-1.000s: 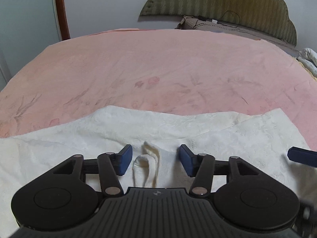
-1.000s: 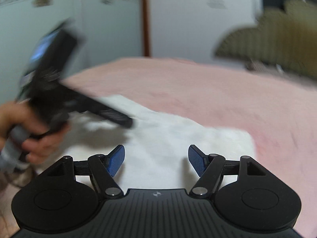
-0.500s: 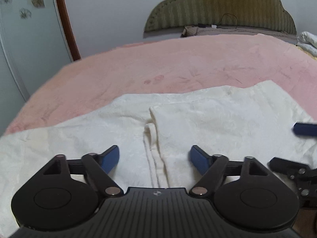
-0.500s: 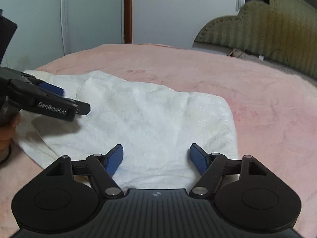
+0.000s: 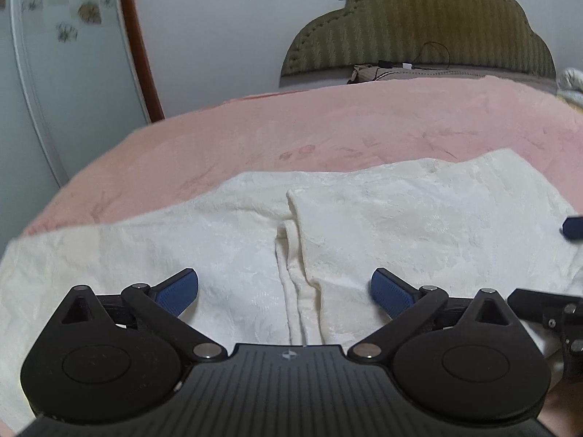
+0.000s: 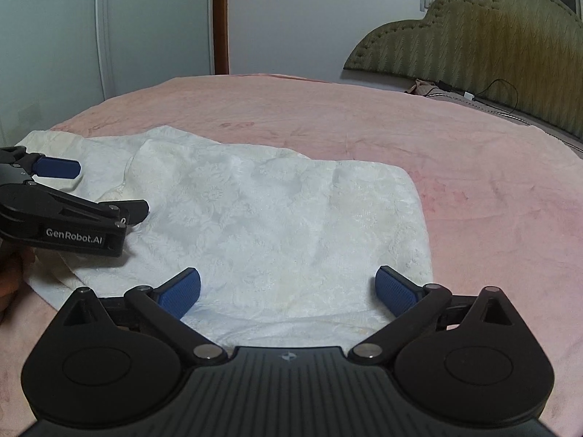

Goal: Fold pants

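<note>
Cream-white pants [image 5: 400,218] lie flat on the pink bed, one part folded over another, with the folded edge running down the middle [image 5: 291,240]. My left gripper [image 5: 284,291] hovers just above that edge; its jaws are opening wide and the pads press on nothing. In the right wrist view the pants [image 6: 273,218] spread across the bed and my right gripper [image 6: 288,291] stands over their near hem, its jaws also opening wide with only cloth below. The left gripper [image 6: 91,196] shows at the left edge there.
A pink blanket [image 5: 328,123] covers the bed. An olive padded headboard [image 6: 492,36] with a dark cable stands at the back right. A wardrobe with flower stickers [image 6: 54,36] lines the left wall. A hand [image 6: 11,276] shows at the left edge.
Both grippers' jaws have spread wider. The left gripper has drawn back from the cloth fold it stood around, and more of the pants and room shows. The right view has steadied from a blur.
</note>
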### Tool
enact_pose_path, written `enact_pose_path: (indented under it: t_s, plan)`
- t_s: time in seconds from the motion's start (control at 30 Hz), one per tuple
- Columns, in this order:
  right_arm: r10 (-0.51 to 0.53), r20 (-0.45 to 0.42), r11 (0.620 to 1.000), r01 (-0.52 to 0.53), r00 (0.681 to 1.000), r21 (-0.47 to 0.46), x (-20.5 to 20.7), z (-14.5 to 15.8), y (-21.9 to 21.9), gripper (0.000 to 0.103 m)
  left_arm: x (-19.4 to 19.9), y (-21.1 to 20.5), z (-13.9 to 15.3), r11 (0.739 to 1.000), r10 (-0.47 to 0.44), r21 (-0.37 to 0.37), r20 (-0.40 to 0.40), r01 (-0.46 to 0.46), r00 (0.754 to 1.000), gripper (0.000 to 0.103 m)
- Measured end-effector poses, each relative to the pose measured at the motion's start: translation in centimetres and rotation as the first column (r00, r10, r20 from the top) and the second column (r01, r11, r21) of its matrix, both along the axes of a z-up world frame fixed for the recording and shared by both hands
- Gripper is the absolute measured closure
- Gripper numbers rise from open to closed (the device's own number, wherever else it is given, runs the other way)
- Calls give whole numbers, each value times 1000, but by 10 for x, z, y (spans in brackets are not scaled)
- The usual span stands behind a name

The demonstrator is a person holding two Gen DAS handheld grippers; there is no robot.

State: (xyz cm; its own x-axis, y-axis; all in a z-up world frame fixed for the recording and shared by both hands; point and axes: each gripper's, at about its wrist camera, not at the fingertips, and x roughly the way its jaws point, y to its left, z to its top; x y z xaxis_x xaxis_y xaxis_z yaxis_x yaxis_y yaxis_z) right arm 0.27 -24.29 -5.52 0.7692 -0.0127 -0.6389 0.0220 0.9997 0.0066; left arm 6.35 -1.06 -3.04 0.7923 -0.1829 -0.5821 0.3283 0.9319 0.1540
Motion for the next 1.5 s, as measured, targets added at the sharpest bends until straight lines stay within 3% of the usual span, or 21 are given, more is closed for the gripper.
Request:
enact_pose_path:
  t_s: [0.27,0.4,0.53,0.67,1.5]
  plan:
    - [1,-6,1000,-1,1000,14,-1,-1,-2,0,10,19,-3,991,3,-136,-87,-15,996,0]
    - [0,-6,1000,0,1000,13,-1,-1,-2,0,7,19,1,990,0,-144,-86,-12,996,5]
    - [-14,-9,1000,14,1000,18,-6,0,-1,0,-6,18,10,979,-48,-201,-76,32,996,3]
    - [-28,-11,999,29,1000,29,-11,0,0,0,-9,3,-2,993,-64,-109,-118,51,991,0]
    - [-34,-15,999,34,999,23,-10,-3,-1,0,-22,1,-7,994,-11,-113,-66,4,998,0]
